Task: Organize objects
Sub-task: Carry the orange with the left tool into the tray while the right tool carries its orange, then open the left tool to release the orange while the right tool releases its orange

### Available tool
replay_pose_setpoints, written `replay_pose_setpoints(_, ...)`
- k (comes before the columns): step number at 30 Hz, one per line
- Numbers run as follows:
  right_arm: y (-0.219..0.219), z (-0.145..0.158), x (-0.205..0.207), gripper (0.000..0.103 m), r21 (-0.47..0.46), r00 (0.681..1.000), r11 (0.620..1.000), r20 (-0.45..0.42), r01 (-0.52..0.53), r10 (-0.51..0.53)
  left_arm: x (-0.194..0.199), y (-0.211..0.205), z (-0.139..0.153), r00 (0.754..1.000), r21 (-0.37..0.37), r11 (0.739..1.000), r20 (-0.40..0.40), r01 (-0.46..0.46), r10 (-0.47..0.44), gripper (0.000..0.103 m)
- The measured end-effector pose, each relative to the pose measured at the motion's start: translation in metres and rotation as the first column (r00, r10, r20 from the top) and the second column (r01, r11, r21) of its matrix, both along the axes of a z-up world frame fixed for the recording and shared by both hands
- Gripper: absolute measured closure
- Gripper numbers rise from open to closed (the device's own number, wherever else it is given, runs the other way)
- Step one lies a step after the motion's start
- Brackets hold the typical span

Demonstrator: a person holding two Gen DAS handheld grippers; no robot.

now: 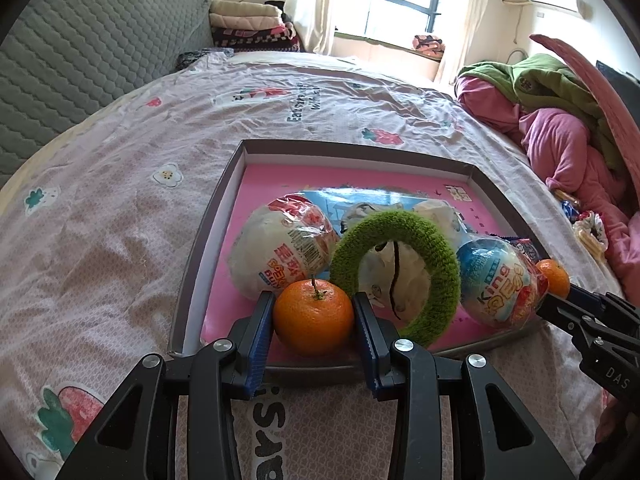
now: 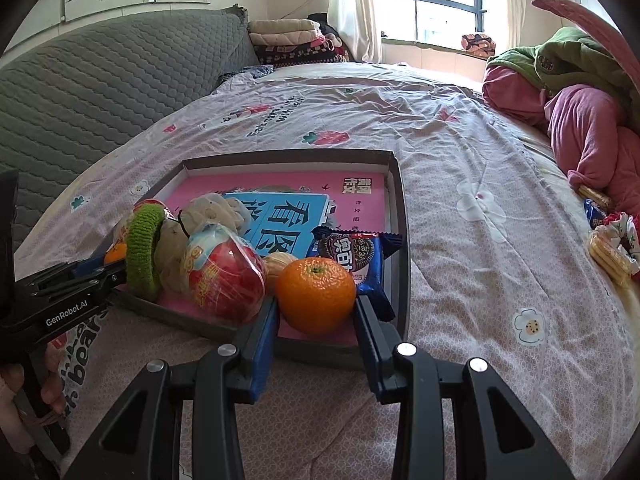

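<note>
A shallow grey tray (image 1: 208,240) with a pink floor lies on the bed. My left gripper (image 1: 313,300) is shut on a tangerine (image 1: 313,317) at the tray's near edge, its blue pads pressing both sides. Behind it are a green knitted ring (image 1: 440,276) and two wrapped toy eggs (image 1: 280,252) (image 1: 496,284). My right gripper (image 2: 316,304) is shut on a second tangerine (image 2: 316,295) low over the tray's (image 2: 402,240) near right corner. Each gripper shows at the edge of the other's view: the right gripper (image 1: 560,300), the left gripper (image 2: 100,272).
A blue cookie packet (image 2: 352,254) and a pale plush toy (image 2: 216,208) also lie in the tray. Pink and green clothes (image 1: 560,128) are heaped at the bed's right side, with snack packets (image 2: 608,252) beside them. A grey quilted headboard (image 1: 80,48) rises on the left.
</note>
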State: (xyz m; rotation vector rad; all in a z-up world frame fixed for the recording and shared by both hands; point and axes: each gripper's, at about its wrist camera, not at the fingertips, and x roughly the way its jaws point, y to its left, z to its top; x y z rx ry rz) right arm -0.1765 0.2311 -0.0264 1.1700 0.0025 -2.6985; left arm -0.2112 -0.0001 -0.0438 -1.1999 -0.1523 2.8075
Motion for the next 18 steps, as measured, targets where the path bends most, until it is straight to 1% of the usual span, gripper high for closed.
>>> replay_pose_setpoints(11, 0.0016, 0.0009, 0.0006, 0.063, -0.008, 1.0, 1.0, 0.008, 0.006, -0.006, 0.0027, 0.0003, 0.0007, 1.0, -0.015, 1.0, 0.004, -0.011, 0.011, 0.063)
replay_pose_setpoints(18, 0.0093, 0.0035, 0.0, 0.057, -0.048, 0.999, 0.998, 0.017, 0.027, -0.027, 0.0056, -0.0012, 0.0029, 1.0, -0.019, 1.0, 0.005, -0.014, 0.014, 0.062)
